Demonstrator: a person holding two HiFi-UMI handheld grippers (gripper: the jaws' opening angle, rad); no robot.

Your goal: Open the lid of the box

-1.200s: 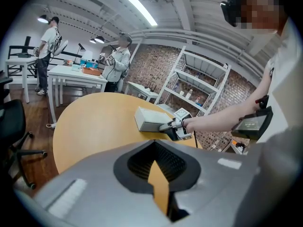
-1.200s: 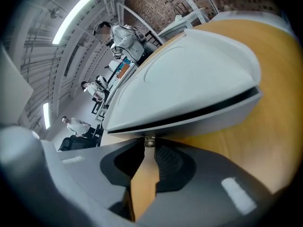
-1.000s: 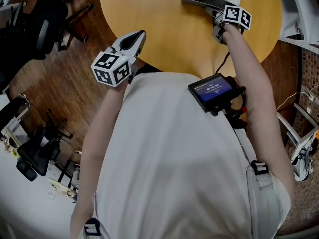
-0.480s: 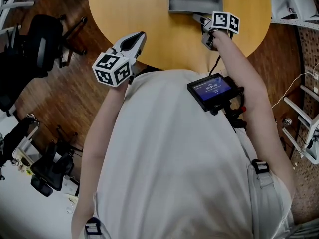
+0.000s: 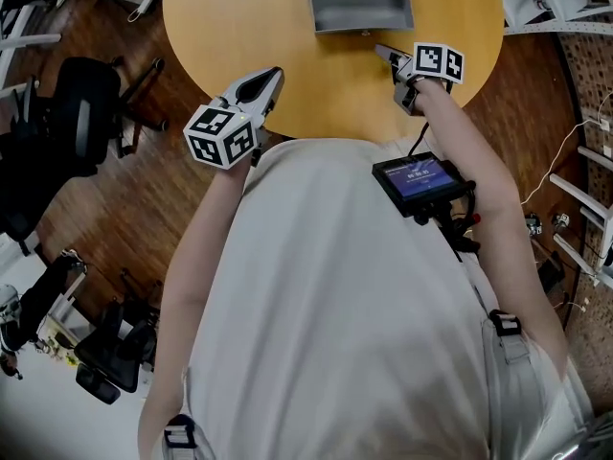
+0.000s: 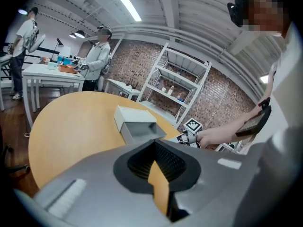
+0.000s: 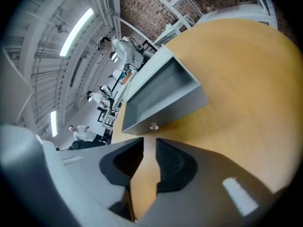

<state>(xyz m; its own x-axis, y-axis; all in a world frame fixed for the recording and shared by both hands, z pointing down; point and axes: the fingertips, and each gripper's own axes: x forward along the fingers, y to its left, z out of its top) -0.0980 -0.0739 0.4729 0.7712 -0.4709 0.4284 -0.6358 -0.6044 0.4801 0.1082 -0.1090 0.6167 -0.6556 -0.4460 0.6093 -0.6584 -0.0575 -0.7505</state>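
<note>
Claw check first: left claw [image 5: 266, 77] has its jaws drawn together, nothing between them. It hangs over the near rim of the round wooden bench [image 5: 239, 27], at 7 o'clock from the box. In the left gripper view the left claw [image 6: 154, 148] points across the bench top, apart from everything on it.

Nearest the camera, a small screen unit [image 5: 419, 178] is strapped on the person's right forearm.

The right claw [image 5: 386, 54] lies further out, low over the bench at 5 o'clock from the box. In the right gripper view the right claw [image 7: 146, 145] has its jaws a narrow gap apart and opening. Only bare bench shows between the pads. 1 small knob [image 7: 153, 126] sits just beyond the jaw tips, not touched.

The box [image 5: 359, 3] stands at 12 o'clock on the bench. It has 2 parts: a white shell at the back and a grey drawer [image 7: 161, 93] slid out toward the person. The drawer's inside is exposed, and the knob is on its front wall. The left gripper view shows the same box [image 6: 135, 122] with the drawer out.

Off the bench at 9 o'clock: dark office chairs [image 5: 57, 113] on wood floor. Far back in the left gripper view: a white shelving rack [image 6: 177, 86], a brick wall and 2 people by a white desk [image 6: 52, 72].
</note>
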